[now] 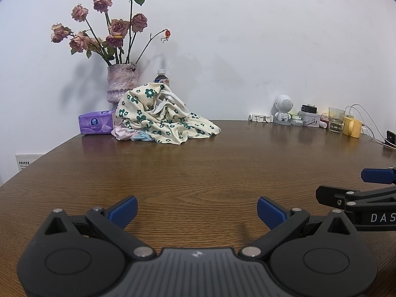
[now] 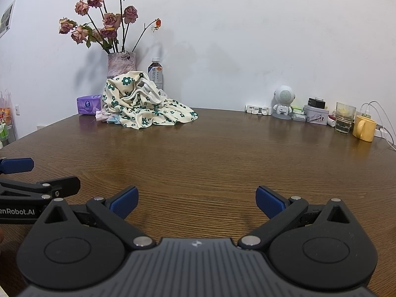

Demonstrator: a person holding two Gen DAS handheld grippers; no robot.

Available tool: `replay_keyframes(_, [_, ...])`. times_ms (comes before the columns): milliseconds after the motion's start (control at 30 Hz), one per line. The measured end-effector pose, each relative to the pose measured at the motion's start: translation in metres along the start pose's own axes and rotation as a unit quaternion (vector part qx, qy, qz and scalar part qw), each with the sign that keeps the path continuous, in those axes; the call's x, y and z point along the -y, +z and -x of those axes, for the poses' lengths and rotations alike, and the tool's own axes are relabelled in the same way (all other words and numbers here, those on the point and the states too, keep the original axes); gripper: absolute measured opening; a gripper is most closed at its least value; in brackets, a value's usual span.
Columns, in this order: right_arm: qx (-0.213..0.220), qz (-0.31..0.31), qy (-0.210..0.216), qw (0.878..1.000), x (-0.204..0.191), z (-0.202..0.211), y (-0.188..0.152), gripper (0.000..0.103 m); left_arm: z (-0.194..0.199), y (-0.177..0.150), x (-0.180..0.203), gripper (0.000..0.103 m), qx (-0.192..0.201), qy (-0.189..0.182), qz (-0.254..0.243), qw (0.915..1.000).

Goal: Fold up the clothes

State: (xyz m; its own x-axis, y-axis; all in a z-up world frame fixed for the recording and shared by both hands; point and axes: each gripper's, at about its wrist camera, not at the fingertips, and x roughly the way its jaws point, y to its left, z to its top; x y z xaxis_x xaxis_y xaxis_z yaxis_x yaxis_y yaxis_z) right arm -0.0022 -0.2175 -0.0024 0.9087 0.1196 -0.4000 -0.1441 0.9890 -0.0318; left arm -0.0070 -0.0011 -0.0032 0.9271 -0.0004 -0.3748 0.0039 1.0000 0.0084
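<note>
Upright, vase [image 1: 122, 82] of wilted roses [image 1: 109, 27] behind clothes [image 1: 163, 116]

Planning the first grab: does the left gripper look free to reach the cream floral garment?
Probably yes: the left gripper is open, and only bare brown wooden table lies before the cream floral garment.

Vase [image 1: 121, 84] base hidden behind the floral garment [image 1: 163, 121]; bottle [image 2: 156, 73] lower half hidden too, only cap and shoulder show in left view. Pink and blue clothes [image 1: 131, 135] mostly buried under the heap, kind unclear. Tissue pack [image 1: 96, 123] right end covered. Right gripper [image 1: 366, 190] cut by frame edge in left view, left gripper [image 2: 27, 178] likewise in right view. Small clutter by the mug [image 2: 363, 128] too tiny to identify; cables run off-frame.
</note>
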Motion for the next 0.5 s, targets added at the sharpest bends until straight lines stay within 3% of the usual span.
replay_keyframes(200, [-0.001,0.003,0.015,1.0,0.001,-0.001,0.001,0.103,-0.004,0.002,-0.001,0.103,-0.013,-0.009,-0.004,0.9999])
replay_keyframes(333, [-0.011,-0.001,0.037,0.999,0.009,0.0,0.011,0.103,-0.002,0.018,-0.008,0.103,-0.014,-0.064,-0.007,0.9978])
replay_keyframes(500, [-0.012,-0.028,0.053,0.998,0.026,-0.005,0.046,0.103,-0.005,0.057,-0.02,0.103,-0.008,-0.092,0.003,0.9957])
